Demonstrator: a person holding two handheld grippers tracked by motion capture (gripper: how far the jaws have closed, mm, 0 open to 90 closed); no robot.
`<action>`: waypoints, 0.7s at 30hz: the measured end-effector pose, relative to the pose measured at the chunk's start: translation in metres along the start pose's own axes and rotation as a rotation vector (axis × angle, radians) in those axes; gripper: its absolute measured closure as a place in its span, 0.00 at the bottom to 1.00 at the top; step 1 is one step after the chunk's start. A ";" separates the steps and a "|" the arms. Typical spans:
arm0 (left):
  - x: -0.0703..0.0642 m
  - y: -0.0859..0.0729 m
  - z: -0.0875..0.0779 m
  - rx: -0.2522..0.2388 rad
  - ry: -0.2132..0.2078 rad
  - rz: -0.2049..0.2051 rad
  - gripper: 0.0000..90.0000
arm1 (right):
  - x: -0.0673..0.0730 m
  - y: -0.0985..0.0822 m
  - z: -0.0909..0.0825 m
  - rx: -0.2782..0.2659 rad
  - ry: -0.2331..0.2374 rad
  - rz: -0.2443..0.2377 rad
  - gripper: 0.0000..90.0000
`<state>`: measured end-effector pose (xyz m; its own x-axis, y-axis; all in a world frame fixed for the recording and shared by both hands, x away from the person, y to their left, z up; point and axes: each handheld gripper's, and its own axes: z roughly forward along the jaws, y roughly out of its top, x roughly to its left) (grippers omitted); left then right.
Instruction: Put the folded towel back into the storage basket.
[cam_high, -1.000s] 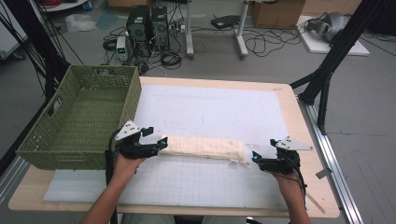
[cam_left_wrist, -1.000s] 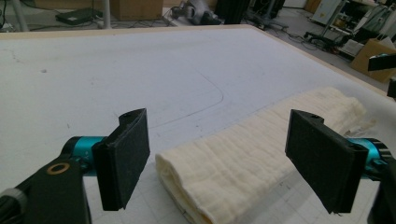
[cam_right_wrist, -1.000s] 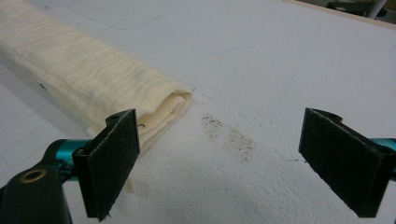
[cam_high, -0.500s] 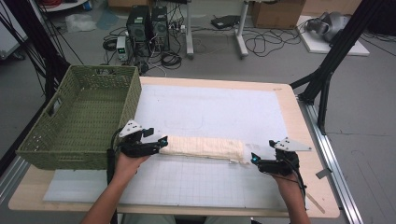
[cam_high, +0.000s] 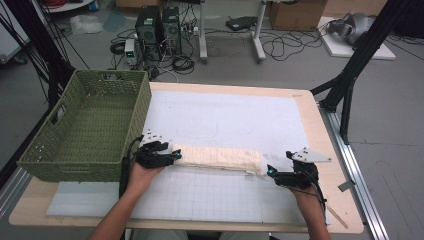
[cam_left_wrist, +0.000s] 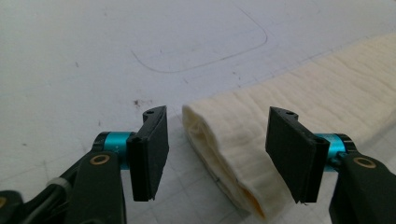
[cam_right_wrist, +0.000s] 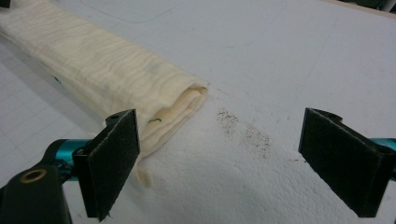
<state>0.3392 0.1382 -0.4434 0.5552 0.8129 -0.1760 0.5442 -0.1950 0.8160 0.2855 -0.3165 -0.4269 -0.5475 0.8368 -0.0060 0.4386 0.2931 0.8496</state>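
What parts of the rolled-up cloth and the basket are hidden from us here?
- Rolled cream cloth: its left end in the high view sits behind the left hand-held gripper.
- Same cloth, left gripper view: the far end is cut off by the right edge.
- Green woven basket: its near inner wall is hidden by its own rim in the high view.

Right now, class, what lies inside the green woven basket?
The green woven basket holds nothing on the part of its floor that shows. Its near wall hides the floor strip just behind it.
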 end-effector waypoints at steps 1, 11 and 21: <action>0.000 0.000 0.001 0.010 0.001 0.003 0.46 | 0.000 0.000 0.000 0.000 0.000 0.001 0.13; -0.006 -0.003 0.007 0.075 0.020 0.053 0.56 | 0.001 0.000 0.002 0.012 0.010 -0.005 0.13; -0.012 -0.006 0.007 0.075 -0.030 0.100 0.86 | 0.015 0.008 0.015 0.041 0.069 0.009 0.13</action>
<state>0.3335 0.1262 -0.4498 0.6272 0.7705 -0.1135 0.5302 -0.3157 0.7869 0.2912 -0.2945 -0.4287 -0.5905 0.8061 0.0387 0.4715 0.3057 0.8272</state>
